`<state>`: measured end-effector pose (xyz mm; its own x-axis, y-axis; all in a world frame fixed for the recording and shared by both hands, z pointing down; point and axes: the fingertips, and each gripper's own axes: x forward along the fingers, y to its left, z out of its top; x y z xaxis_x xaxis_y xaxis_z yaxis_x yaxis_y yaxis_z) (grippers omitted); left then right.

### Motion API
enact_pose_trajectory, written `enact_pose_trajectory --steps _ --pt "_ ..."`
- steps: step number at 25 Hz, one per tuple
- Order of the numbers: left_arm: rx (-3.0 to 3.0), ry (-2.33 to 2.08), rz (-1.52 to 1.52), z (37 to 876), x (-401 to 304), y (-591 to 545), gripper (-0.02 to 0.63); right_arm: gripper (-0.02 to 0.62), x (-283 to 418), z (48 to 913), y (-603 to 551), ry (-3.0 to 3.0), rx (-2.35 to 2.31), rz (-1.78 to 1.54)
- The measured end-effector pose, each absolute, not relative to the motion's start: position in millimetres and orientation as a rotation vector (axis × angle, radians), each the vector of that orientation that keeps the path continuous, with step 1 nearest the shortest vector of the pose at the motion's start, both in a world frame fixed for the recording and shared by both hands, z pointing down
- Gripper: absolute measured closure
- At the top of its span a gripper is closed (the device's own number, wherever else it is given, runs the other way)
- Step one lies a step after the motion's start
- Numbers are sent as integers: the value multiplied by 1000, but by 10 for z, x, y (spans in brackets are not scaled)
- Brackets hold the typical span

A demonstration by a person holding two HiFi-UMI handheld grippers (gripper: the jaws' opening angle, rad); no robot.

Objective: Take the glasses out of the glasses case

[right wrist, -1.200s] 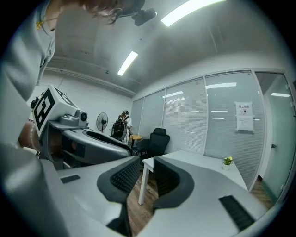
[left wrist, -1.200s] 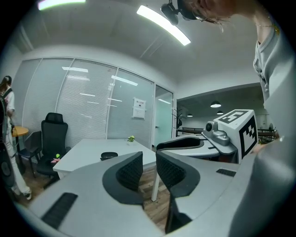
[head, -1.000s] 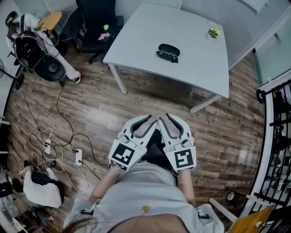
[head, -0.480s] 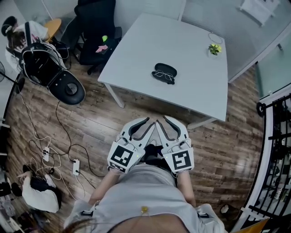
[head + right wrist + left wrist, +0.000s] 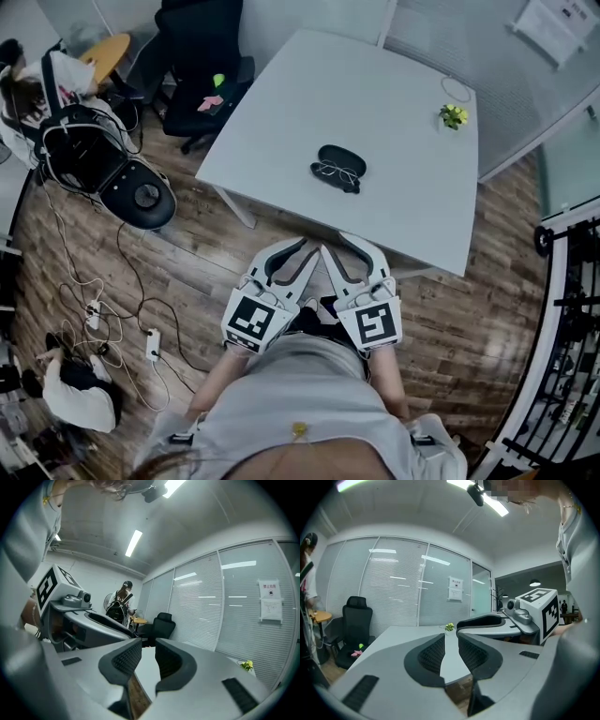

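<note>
The glasses were found outside the case; left gripper and right gripper were held slightly parted, empty.

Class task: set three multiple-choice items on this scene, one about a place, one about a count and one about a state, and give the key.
1. Where does the glasses case lie?
A on the white table
B on the black chair
C on the floor

2. How many small plants stand on the table?
A none
B one
C three

3. How is the left gripper?
A shut on the glasses
B open, holding nothing
C shut on a cable

Key:
1 A, the head view shows it mid-table.
2 B, only one stands there, near the far right corner.
3 B, its own view shows the jaws apart with only the table beyond.
</note>
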<state>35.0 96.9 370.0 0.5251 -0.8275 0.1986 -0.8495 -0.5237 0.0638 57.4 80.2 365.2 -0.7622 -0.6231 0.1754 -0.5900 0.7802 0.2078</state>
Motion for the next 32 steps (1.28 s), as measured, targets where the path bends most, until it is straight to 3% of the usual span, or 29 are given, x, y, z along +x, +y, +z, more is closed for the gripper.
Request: enact_pose_trajectory --steps 32 --pt "2823 -965 253 3794 130 -863 502 499 395 3825 -855 -2471 1351 -128"
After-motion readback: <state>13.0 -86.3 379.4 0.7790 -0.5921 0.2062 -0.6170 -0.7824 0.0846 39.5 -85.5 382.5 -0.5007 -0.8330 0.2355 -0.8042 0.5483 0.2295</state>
